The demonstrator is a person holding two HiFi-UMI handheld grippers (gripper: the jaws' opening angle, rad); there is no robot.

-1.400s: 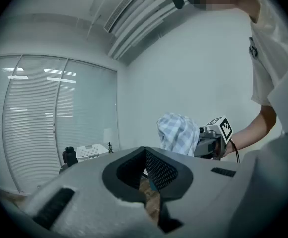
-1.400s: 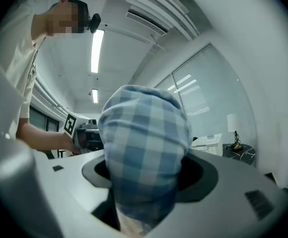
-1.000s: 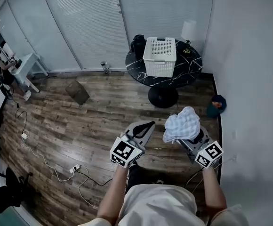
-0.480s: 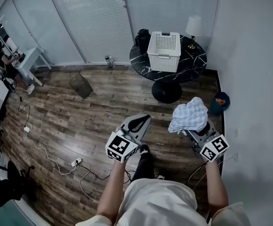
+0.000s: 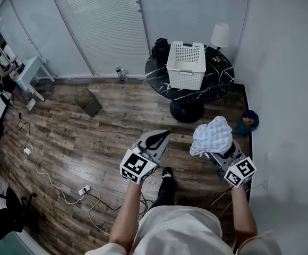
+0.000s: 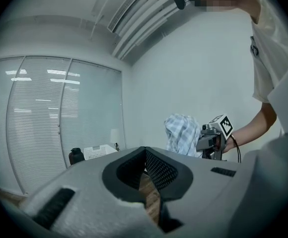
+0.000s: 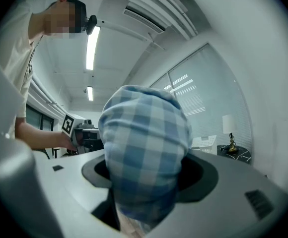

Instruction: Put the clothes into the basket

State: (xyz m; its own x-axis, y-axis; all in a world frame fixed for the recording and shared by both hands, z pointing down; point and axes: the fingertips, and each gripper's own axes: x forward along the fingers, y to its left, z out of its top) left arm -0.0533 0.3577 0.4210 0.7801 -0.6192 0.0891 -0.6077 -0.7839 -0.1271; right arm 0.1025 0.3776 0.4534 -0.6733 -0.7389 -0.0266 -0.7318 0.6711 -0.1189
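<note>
On the far round table (image 5: pixel 162 81): white basket (image 5: pixel 186 62), well apart from both grippers. Right gripper (image 5: pixel 224 152): clamped on checked cloth (image 5: pixel 212 136), the bundle bulging above its jaws. Left gripper (image 5: pixel 156 140): jaws together, nothing held. Hazard, judged: loose folds may slip free in carrying, or catch the basket rim and spill outside.

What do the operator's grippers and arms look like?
Both grippers, left and right, are light grey shells with black-lined fingers and a black-and-white square-marker cube at the rear. A thin dark cable trails from the right one. Short cream sleeves, forearms bare.
</note>
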